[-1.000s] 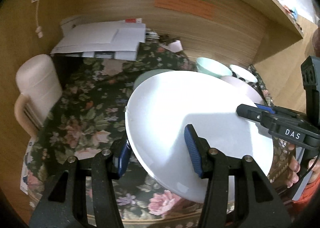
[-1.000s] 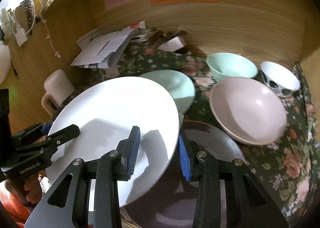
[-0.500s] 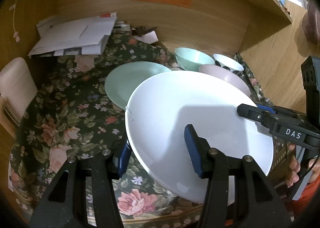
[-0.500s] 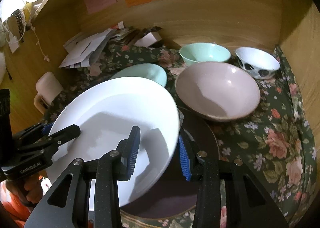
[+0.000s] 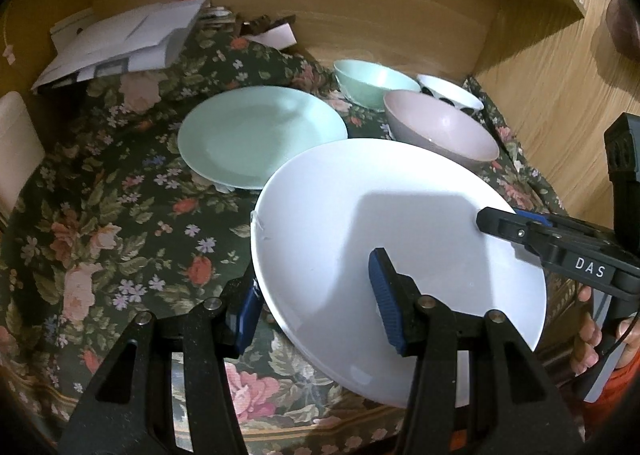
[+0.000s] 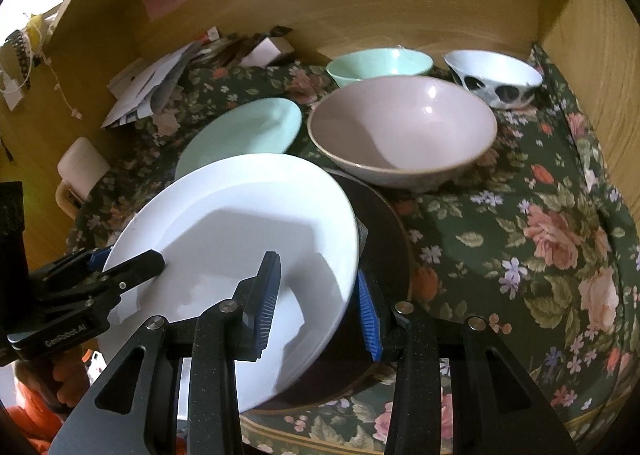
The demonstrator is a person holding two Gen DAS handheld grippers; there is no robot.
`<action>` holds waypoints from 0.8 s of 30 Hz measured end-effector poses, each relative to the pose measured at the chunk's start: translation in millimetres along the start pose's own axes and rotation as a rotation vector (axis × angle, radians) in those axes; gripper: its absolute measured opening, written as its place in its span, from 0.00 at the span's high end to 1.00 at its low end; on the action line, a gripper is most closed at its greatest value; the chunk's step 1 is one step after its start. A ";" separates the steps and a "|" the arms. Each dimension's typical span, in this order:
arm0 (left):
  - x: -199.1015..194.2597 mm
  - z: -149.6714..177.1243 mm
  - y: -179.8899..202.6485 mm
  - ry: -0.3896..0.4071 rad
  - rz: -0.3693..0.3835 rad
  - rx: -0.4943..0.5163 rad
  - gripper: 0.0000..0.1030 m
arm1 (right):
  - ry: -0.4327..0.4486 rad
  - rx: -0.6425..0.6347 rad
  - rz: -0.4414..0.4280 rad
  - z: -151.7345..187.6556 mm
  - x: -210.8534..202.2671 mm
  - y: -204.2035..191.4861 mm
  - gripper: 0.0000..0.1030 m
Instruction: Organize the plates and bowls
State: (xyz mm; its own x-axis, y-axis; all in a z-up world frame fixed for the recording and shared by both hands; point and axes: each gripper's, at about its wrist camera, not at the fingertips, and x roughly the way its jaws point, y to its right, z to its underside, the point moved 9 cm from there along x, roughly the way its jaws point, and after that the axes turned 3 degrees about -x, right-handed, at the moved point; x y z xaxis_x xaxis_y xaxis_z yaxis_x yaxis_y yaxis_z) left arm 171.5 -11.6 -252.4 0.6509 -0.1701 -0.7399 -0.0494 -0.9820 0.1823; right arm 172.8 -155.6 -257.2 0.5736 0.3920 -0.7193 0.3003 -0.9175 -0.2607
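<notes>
White plate (image 5: pixel 400 231): round, smooth and glossy, tilted, held over the dark plate (image 6: pixel 384 239) at the table's near edge.
Left gripper (image 5: pixel 316 307): ribbed blue pads pinch the white plate's near-left rim.
Right gripper (image 6: pixel 316 303): pads clamp the opposite rim.
Mint plate (image 5: pixel 260 135): flat and matte, just behind.
Pink bowl (image 6: pixel 404 131): wide and shiny, beside the dark plate.
Mint bowl (image 6: pixel 380 65), spotted bowl (image 6: pixel 492 75): farther back, near the wooden wall.
Tablecloth (image 6: pixel 520 223): dark floral fabric.
</notes>
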 end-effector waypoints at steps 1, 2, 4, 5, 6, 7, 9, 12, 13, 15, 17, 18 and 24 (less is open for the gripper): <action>2.7 0.9 1.3 -0.006 0.000 0.002 0.50 | -0.003 0.004 0.001 1.2 0.9 1.9 0.67; 4.2 1.4 1.9 -0.009 0.000 0.003 0.50 | -0.006 0.008 0.002 2.4 1.8 4.0 0.67; 9.1 2.6 3.7 -0.018 0.001 0.005 0.50 | -0.012 0.018 0.003 4.2 3.7 8.0 0.67; 12.0 3.2 4.7 -0.024 0.002 0.006 0.50 | -0.015 0.023 0.004 4.8 4.6 9.8 0.67; 13.8 3.2 5.3 -0.027 0.002 0.007 0.50 | -0.017 0.026 0.005 5.3 5.1 11.0 0.67; 15.5 3.2 5.9 -0.030 0.002 0.008 0.50 | -0.019 0.028 0.006 5.8 5.9 12.0 0.67; 18.8 3.6 7.8 -0.035 0.000 0.012 0.50 | -0.025 0.032 0.008 7.3 7.2 14.2 0.67; 22.2 3.5 8.5 -0.040 -0.001 0.015 0.50 | -0.028 0.034 0.005 7.7 8.7 16.3 0.67; 23.3 3.6 8.1 -0.043 -0.001 0.013 0.50 | -0.029 0.033 0.003 6.7 9.1 16.5 0.67; 25.9 3.5 6.9 -0.048 0.001 0.007 0.50 | -0.029 0.029 0.004 5.8 9.7 17.2 0.67; 27.7 3.8 6.1 -0.049 -0.010 0.012 0.51 | -0.029 0.028 0.008 4.7 8.8 18.1 0.67; 29.2 3.7 5.9 -0.049 -0.018 0.018 0.51 | -0.031 0.028 0.006 4.1 9.1 18.6 0.67; 30.0 4.7 5.0 -0.049 -0.013 0.021 0.51 | -0.038 0.028 0.009 4.5 8.6 18.4 0.67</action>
State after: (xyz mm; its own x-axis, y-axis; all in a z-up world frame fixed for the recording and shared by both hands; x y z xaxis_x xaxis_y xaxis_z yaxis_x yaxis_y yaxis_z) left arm 187.2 -22.0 -276.7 0.6140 -0.1605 -0.7728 -0.0574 -0.9856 0.1590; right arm 179.8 -169.4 -271.1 0.5464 0.3813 -0.7457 0.2731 -0.9228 -0.2717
